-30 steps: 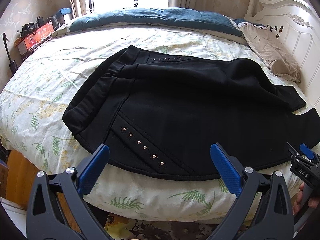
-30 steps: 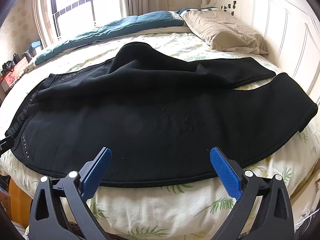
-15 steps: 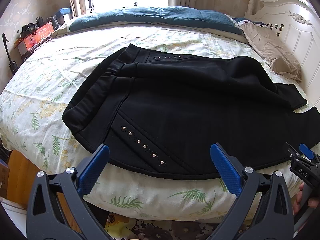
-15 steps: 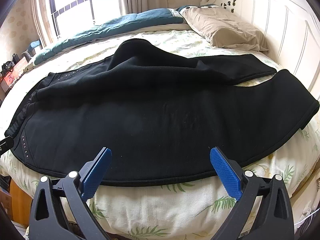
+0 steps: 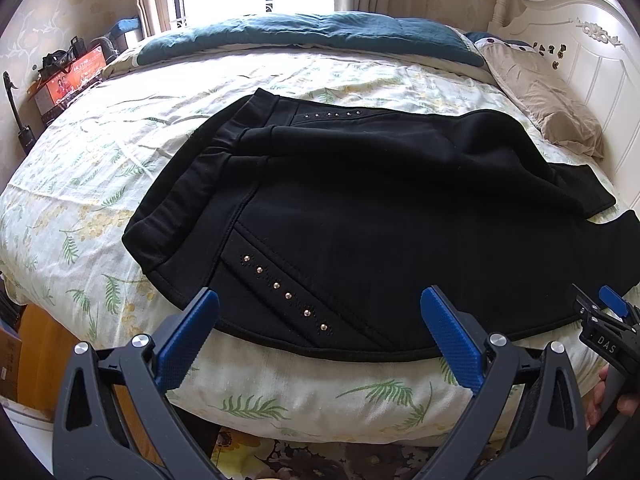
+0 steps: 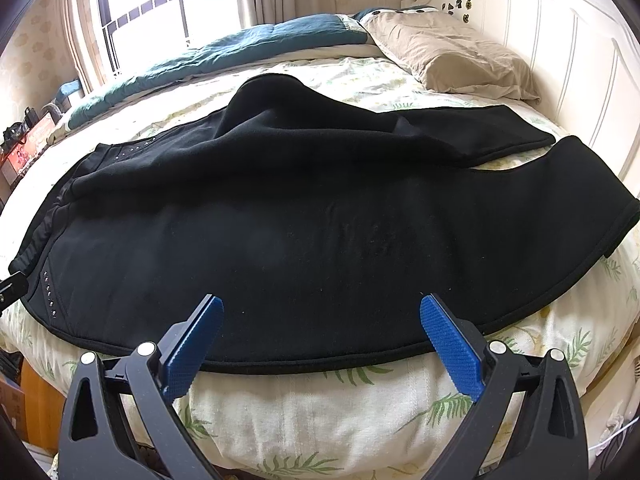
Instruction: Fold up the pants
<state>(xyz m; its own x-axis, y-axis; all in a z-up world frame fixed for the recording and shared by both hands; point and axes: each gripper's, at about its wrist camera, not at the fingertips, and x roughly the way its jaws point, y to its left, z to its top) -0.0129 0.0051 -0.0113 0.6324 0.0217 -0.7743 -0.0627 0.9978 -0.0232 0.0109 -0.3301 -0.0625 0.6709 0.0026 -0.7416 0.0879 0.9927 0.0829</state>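
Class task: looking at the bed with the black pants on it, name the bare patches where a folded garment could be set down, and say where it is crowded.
Bare sheet lies left of the pants' waistband, between it and the bed's left side, and in a strip between the pants and the teal quilt. Crowded: the beige pillow by the headboard, and the near edge, where the pants almost reach it.

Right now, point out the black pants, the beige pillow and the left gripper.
black pants [image 5: 380, 216]: left wrist view, on the flat front panel above the studs.
beige pillow [image 6: 452, 56]: right wrist view, on its wrinkled top.
left gripper [image 5: 320, 336]: left wrist view, midway between the blue fingertips.
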